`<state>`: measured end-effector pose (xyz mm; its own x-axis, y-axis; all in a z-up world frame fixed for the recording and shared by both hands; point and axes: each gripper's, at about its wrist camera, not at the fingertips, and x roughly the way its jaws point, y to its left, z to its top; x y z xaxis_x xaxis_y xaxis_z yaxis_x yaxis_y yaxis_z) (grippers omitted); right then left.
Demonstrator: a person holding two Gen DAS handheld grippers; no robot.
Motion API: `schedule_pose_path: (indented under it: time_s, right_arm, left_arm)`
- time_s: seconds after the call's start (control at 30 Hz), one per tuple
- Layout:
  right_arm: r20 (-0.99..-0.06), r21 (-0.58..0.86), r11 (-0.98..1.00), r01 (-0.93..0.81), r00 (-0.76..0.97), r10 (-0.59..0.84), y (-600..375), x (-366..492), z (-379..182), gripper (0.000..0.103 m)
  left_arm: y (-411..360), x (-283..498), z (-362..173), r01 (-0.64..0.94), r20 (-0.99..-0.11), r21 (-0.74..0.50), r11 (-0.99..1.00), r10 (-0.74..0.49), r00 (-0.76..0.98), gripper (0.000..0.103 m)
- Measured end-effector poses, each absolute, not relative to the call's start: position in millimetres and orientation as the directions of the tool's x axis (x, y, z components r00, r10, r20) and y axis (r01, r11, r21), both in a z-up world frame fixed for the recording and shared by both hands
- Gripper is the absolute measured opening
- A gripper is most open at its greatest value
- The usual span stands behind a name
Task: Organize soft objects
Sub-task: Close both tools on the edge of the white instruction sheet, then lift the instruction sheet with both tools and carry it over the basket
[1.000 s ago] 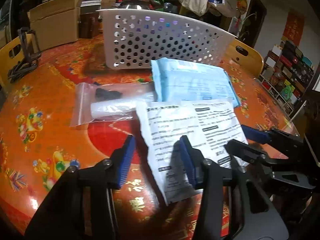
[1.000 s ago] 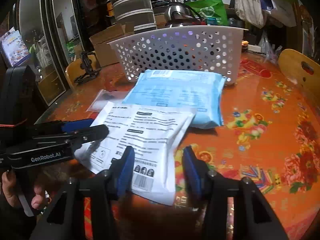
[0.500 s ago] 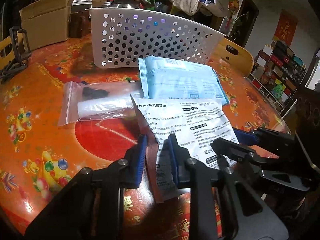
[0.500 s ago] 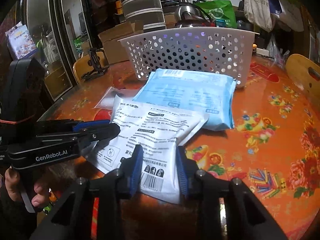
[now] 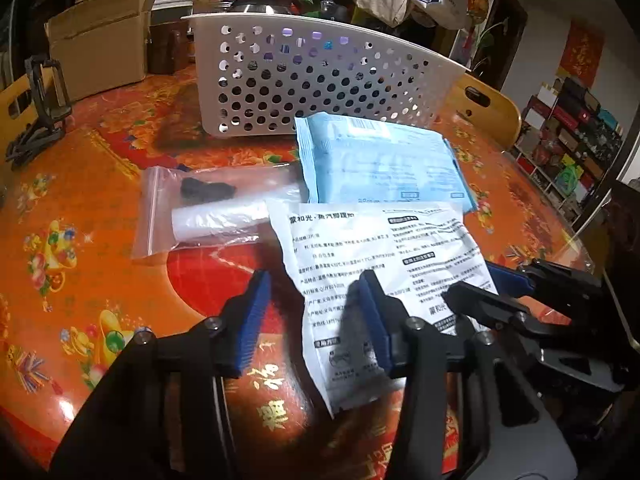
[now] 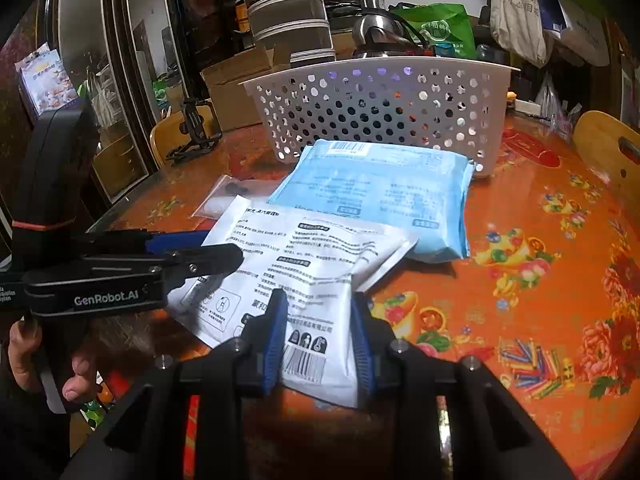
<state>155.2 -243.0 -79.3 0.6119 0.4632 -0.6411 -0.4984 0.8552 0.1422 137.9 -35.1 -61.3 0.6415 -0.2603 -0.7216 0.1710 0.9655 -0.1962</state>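
We are spreading the left gripper [image 5: 312, 312], its fingers off the white packet [image 5: 384, 276] mid-frame on the bench [image 5: 100, 280]; the right gripper [image 6: 318, 334] is pinching its near edge, so lift gently toward the basket [image 6: 380, 108] above.

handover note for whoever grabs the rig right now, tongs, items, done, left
Left tongs: jaws opening, straddling the left edge of the white printed pouch, no grip.
Right tongs: shut on the pouch's near edge.
Blue soft pack and clear zip bag lie on the orange table, in front of the white perforated basket.
Done: none visibly in the basket.
Left: probably move all three into it.
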Motion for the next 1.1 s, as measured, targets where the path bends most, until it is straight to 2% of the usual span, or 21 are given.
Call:
schedule_pose_path:
  time_s: [0.1, 0.13, 0.23, 0.27, 0.33, 0.43, 0.57, 1.1]
  right_arm:
    - [-0.639, 0.144, 0.855, -0.498, 0.612, 0.465, -244, 156, -79, 0.029]
    - [-0.639, 0.146, 0.855, -0.498, 0.612, 0.466, -244, 156, -80, 0.03]
    - [-0.64, 0.144, 0.855, -0.499, 0.612, 0.464, -244, 156, -80, 0.029]
    - [-0.64, 0.144, 0.855, -0.498, 0.612, 0.464, -245, 156, -79, 0.026]
    - [-0.633, 0.135, 0.859, -0.494, 0.624, 0.458, -245, 155, -77, 0.018]
    - [-0.625, 0.148, 0.855, -0.497, 0.623, 0.471, -248, 153, -75, 0.013]
    - [-0.607, 0.145, 0.848, -0.509, 0.631, 0.483, -247, 148, -68, 0.011]
    - [-0.483, 0.09, 0.835, -0.542, 0.71, 0.513, -243, 147, 14, 0.01]
  left_arm:
    - [-38, 139, -61, 0.175, -0.722, -0.177, 0.968, -0.249, 0.645, 0.041]
    - [-35, 140, -61, 0.179, -0.719, -0.202, 0.963, -0.27, 0.64, 0.032]
    - [-32, 142, -62, 0.193, -0.706, -0.263, 0.945, -0.325, 0.629, 0.019]
    - [-34, 141, -61, 0.199, -0.702, -0.26, 0.945, -0.326, 0.633, 0.015]
    - [-38, 137, -59, 0.195, -0.696, -0.236, 0.952, -0.306, 0.65, 0.012]
    - [-42, 134, -57, 0.205, -0.687, -0.202, 0.958, -0.288, 0.667, 0.01]
    - [-34, 127, -51, 0.211, -0.659, -0.236, 0.949, -0.316, 0.682, 0.009]
    - [-25, 122, 37, 0.22, -0.545, -0.203, 0.954, -0.297, 0.784, 0.009]
